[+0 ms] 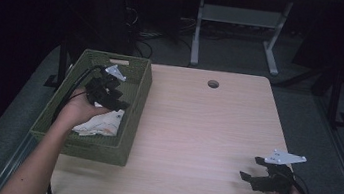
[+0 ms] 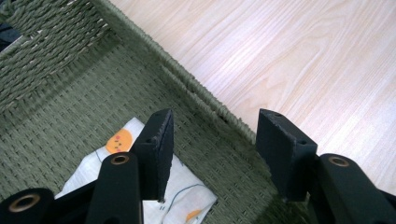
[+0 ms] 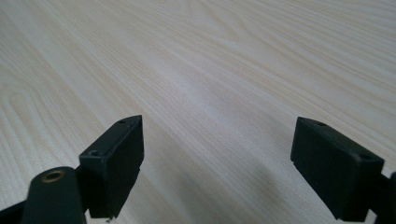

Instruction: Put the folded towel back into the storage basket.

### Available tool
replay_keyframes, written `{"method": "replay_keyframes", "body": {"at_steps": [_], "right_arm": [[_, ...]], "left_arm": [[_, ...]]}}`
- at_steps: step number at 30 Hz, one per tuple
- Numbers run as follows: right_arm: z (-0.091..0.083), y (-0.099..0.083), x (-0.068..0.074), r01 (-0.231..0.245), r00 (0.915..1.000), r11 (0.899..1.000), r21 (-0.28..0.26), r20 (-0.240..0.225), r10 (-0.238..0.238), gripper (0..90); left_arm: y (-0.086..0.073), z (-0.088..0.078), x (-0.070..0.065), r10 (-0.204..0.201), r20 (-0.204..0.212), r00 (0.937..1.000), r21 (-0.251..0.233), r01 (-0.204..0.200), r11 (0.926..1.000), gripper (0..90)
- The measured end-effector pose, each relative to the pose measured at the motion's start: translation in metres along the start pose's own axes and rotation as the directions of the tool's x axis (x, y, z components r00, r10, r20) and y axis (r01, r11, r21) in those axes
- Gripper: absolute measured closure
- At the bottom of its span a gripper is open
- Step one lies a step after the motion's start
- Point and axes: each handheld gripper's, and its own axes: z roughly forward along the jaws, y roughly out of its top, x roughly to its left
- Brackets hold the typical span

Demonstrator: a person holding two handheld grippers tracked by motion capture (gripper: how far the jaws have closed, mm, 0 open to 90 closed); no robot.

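The pale wooden desk (image 1: pixel 205 131) carries a green woven basket (image 1: pixel 137 95) at its left edge. Inside the basket lies a white cloth (image 1: pixel 103 123) with orange spots (it looks folded, though the high view is dim), flat on the basket floor. The left hand-held gripper (image 2: pixel 212 154) hangs above the basket near its right wall, jaws apart, nothing between them, the cloth below and to one side. The right hand-held gripper (image 1: pixel 250 179) rests low over the bare desk at the near right, jaws wide apart and holding nothing.
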Motion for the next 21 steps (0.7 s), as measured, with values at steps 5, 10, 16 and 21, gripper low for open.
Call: {"method": "replay_keyframes", "body": {"at_steps": [5,10,16,21], "right_arm": [[0.000,0.000,0.000,0.001,1.0000,1.000,0.000,0.000,-0.001,16.9],[0.000,0.000,0.000,0.000,1.0000,1.000,0.000,-0.001,0.000,16.9],[0.000,0.000,0.000,0.008,1.0000,1.000,-0.004,-0.001,-0.008,16.9],[-0.001,0.000,0.001,0.001,1.0000,1.000,-0.008,-0.005,-0.001,17.0]], "left_arm": [[0.005,0.001,-0.006,0.003,0.001,1.0000,-0.006,-0.003,1.0000,44.1],[0.010,0.004,-0.013,0.002,0.006,1.0000,-0.019,-0.002,0.9998,42.5],[0.017,0.005,-0.021,0.008,0.015,0.9999,-0.029,-0.007,0.9996,42.0],[0.021,0.006,-0.025,0.012,0.011,0.9999,-0.038,-0.012,0.9992,42.2]]}}
